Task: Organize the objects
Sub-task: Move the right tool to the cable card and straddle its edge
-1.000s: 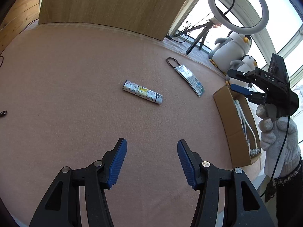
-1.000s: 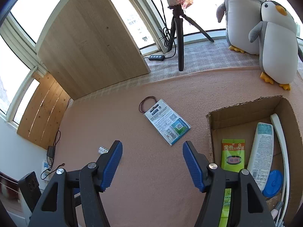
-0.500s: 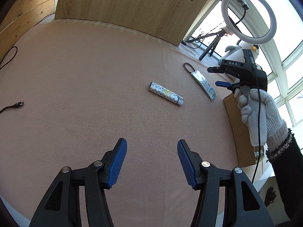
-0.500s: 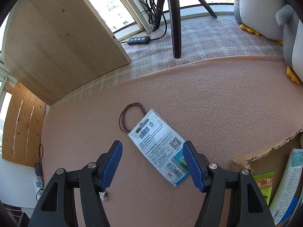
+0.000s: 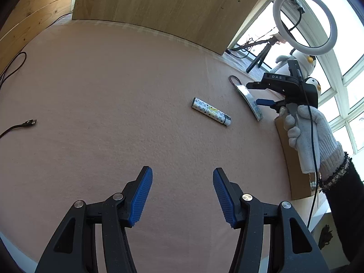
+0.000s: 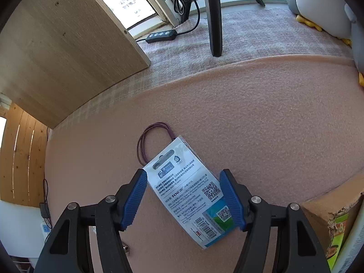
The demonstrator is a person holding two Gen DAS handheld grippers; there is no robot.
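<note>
Surface: pink felt tabletop [image 5: 113,91], wood panel [image 5: 159,4] behind.
Left hand-held gripper [image 5: 182,195]: released, unloaded.
Right hand-held gripper [image 6: 184,199]: released, straddling packet [image 6: 188,193].

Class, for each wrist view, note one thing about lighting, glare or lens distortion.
Left wrist view: the windows behind the ring light blow out white, and the wooden board's edge bows. Right wrist view: sunlight is hard, and the packet stays sharp and readable.

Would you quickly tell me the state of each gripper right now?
Left gripper: open, holding nothing.
Right gripper: open, straddling the packet, not gripping it.
</note>
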